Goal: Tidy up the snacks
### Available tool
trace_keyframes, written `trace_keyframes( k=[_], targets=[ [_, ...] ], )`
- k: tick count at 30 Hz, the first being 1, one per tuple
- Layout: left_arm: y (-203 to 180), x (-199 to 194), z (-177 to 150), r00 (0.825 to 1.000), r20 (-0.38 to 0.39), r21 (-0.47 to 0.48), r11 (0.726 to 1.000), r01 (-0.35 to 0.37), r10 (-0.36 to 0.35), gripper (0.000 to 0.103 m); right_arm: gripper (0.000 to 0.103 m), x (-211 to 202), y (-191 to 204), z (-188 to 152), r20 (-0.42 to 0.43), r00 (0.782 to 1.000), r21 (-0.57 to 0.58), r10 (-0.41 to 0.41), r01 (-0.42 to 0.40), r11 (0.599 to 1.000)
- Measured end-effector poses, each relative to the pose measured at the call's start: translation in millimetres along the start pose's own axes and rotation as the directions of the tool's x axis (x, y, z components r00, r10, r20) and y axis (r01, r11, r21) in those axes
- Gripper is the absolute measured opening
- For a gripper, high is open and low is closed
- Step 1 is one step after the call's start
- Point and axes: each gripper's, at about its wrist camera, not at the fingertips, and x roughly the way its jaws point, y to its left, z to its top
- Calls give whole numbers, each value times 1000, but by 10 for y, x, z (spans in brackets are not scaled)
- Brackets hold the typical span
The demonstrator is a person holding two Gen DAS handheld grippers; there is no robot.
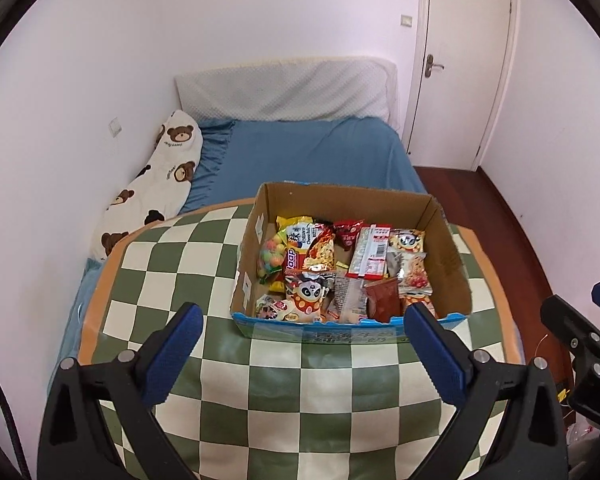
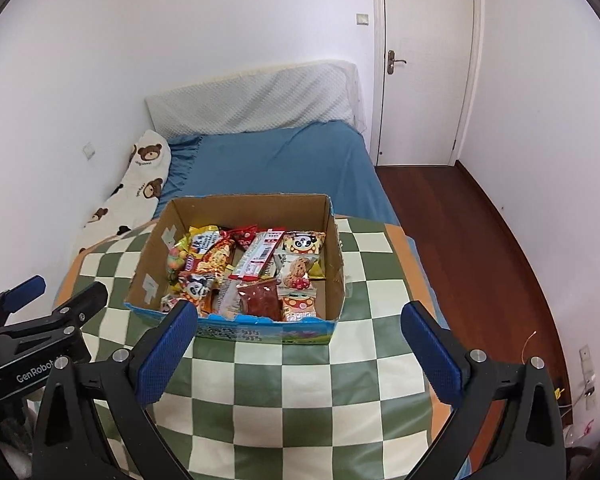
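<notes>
An open cardboard box (image 1: 452, 256) (image 2: 336, 264) stands on a table with a green and cream checked cloth (image 1: 292, 392) (image 2: 292, 396). Several snack packets lie mixed inside: a panda packet (image 1: 310, 294) (image 2: 304, 243), a bag of coloured candies (image 1: 271, 257) (image 2: 177, 258), a dark red pouch (image 1: 384, 300) (image 2: 262, 298), a cookie packet (image 1: 414, 274) (image 2: 296, 268). My left gripper (image 1: 302, 316) hovers open in front of the box, nothing between its blue fingers. My right gripper (image 2: 300, 316) is likewise open and empty, just short of the box's near wall.
Behind the table is a bed with a blue sheet (image 1: 312, 152) (image 2: 280, 164), a white headboard cushion (image 1: 284, 90) and a bear-print pillow (image 1: 156, 184) (image 2: 140, 178). A white door (image 1: 464, 56) (image 2: 424, 60) and dark wood floor (image 2: 472, 240) lie to the right.
</notes>
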Motion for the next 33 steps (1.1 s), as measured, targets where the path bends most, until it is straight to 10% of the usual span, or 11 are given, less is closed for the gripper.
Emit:
trace_keyframes(
  k=[33],
  targets=[
    [-11, 309, 37, 998, -55, 8, 1000, -8, 9, 103, 103, 449, -1, 53, -59, 998, 4, -13, 14, 1000]
  ],
)
